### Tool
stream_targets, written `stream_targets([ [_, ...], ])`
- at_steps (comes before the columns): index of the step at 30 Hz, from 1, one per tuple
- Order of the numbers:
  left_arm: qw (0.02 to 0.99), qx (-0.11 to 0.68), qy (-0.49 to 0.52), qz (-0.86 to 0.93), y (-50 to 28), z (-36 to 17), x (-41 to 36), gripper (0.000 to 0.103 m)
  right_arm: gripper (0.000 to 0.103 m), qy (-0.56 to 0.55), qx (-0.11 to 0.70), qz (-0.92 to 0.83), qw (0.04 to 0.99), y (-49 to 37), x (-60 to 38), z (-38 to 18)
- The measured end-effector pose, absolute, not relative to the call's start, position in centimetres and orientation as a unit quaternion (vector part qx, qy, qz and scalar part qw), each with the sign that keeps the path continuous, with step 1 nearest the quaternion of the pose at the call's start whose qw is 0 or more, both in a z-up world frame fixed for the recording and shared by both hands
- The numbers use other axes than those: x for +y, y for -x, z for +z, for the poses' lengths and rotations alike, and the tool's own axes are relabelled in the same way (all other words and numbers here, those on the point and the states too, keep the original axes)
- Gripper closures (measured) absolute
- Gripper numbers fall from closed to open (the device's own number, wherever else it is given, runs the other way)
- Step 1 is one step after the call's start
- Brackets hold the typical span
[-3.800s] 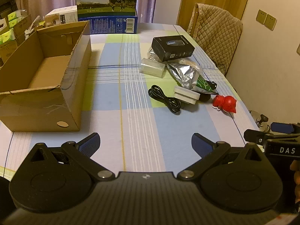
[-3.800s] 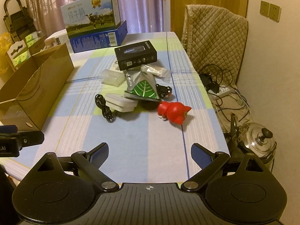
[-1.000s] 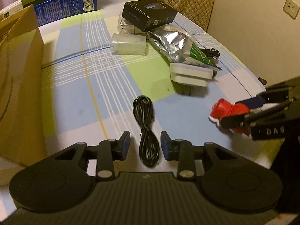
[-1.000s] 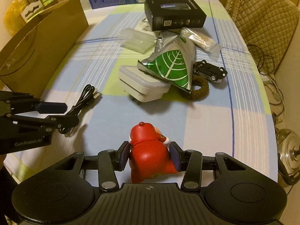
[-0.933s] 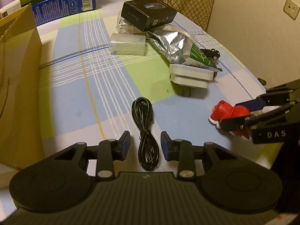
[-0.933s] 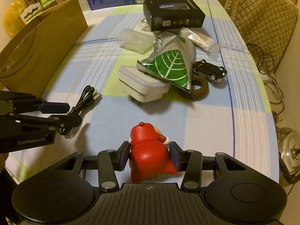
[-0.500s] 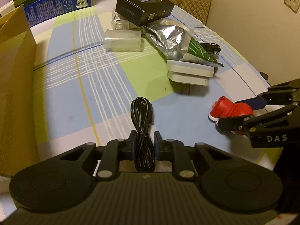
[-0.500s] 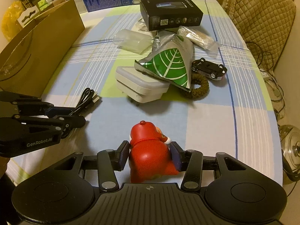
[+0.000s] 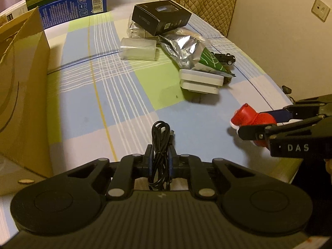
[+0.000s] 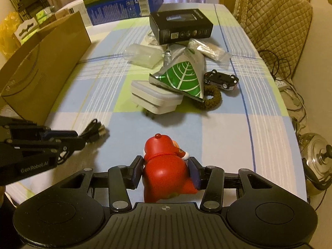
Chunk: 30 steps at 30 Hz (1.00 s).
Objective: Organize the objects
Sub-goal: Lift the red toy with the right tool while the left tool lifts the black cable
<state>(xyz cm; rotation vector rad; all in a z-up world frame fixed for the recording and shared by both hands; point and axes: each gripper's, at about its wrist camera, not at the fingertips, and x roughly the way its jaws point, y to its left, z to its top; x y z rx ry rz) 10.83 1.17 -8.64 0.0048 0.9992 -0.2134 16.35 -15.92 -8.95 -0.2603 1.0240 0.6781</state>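
My left gripper is shut on a coiled black cable, whose far loop sticks out past the fingers above the checked tablecloth. From the right wrist view that same gripper shows at the left with the cable in it. A red toy figure sits between the pads of my right gripper, which is shut on it. The left wrist view has that toy at the right, in my right gripper.
An open cardboard box stands at the left. Further along the table lie a white adapter, a green-and-silver pouch, a toy car, a brown braided ring, a clear plastic case and a black box. A quilted chair stands at the right.
The left gripper came forward over the cable and closed on it. The right gripper stays closed on the red toy, and both objects look slightly raised.
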Motion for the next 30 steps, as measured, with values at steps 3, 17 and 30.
stream_targets([
  [3, 0.873, 0.478, 0.003, -0.098, -10.2, -8.5, 1.4, 0.093, 0.059, 0.117, 0.475, 0.315, 0.813, -15.9, -16.1, -8.3],
  [17, 0.863, 0.494, -0.039, -0.100, -10.2, -10.5, 0.8, 0.090, 0.059, 0.108, 0.478, 0.313, 0.813, -15.4, -16.3, -8.2],
  [30, 0.885, 0.455, 0.009, -0.102, -10.6, -4.6, 2.6, 0.093, 0.059, 0.100, 0.451, 0.332, 0.822, -15.0, -14.8, -5.2],
])
